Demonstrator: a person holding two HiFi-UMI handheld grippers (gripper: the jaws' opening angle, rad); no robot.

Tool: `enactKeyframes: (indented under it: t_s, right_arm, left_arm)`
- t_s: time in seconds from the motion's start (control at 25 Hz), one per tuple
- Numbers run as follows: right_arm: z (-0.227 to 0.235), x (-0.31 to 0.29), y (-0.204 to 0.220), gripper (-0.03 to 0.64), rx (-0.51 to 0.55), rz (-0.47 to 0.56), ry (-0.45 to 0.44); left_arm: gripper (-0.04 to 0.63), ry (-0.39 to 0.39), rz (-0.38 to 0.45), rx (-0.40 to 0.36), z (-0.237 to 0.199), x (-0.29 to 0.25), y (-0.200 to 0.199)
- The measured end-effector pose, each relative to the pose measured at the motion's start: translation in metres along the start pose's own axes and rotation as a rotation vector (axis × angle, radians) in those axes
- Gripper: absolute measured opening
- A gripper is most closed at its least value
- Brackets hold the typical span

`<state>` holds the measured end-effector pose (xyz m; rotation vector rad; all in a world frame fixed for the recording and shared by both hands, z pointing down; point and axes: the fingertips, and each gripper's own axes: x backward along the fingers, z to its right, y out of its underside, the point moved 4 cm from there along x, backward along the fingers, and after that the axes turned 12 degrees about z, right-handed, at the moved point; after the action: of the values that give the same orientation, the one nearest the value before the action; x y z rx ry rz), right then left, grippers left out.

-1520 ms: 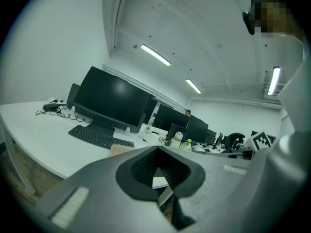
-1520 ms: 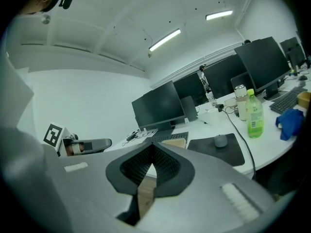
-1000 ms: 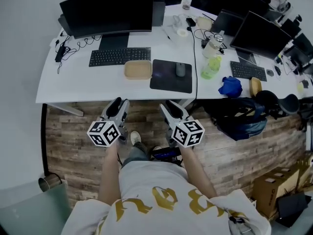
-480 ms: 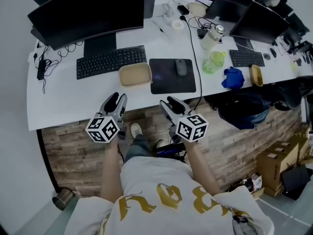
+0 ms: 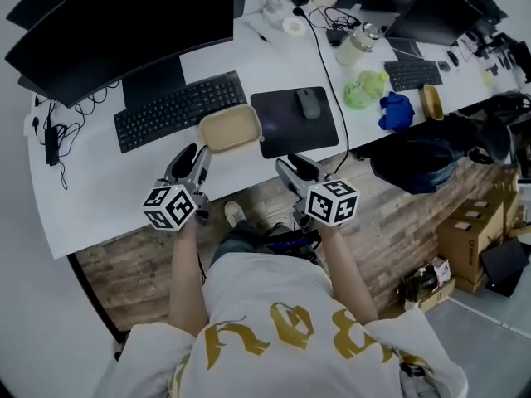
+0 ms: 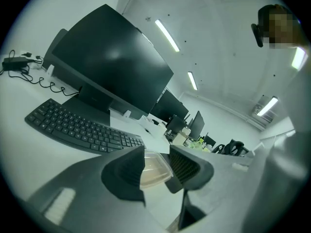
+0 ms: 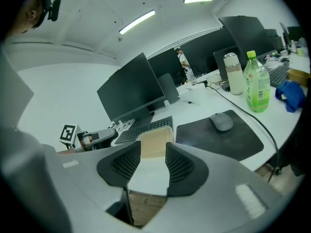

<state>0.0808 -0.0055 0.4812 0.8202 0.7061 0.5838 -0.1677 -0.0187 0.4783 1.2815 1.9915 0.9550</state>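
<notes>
Since a moment ago we have drawn nearer the counter (image 5: 104, 191), left gripper (image 5: 192, 152) and right gripper (image 5: 292, 163) both with fingers apart and empty, box (image 5: 230, 128) just ahead of them, best approached level and square.

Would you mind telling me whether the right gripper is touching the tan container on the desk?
Apart. In the right gripper view, bare white desk shows between the open right gripper and the tan container.

The white desk (image 5: 95, 191) carries a keyboard (image 5: 170, 110), tan container (image 5: 230, 128), mouse pad (image 5: 282, 127) and green bottle (image 5: 363, 89).
</notes>
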Motion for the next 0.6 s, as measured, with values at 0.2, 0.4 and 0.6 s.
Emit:
enactKeyframes:
  t_s: [0.2, 0.4, 0.6]
  right_arm:
    - [0.011, -0.012, -0.01, 0.187, 0.007, -0.023, -0.008]
    - [0.02, -0.02, -0.019, 0.184, 0.065, -0.026, 0.01]
    - [0.022, -0.033, -0.012, 0.184, 0.046, -0.056, -0.003]
  left_arm:
    - [0.152, -0.003, -0.025, 0.005, -0.017, -0.009, -0.002]
    - [0.152, -0.013, -0.041, 0.022, -0.03, -0.012, -0.003]
    - [0.152, -0.02, -0.055, 0.043, -0.041, -0.017, -0.002]
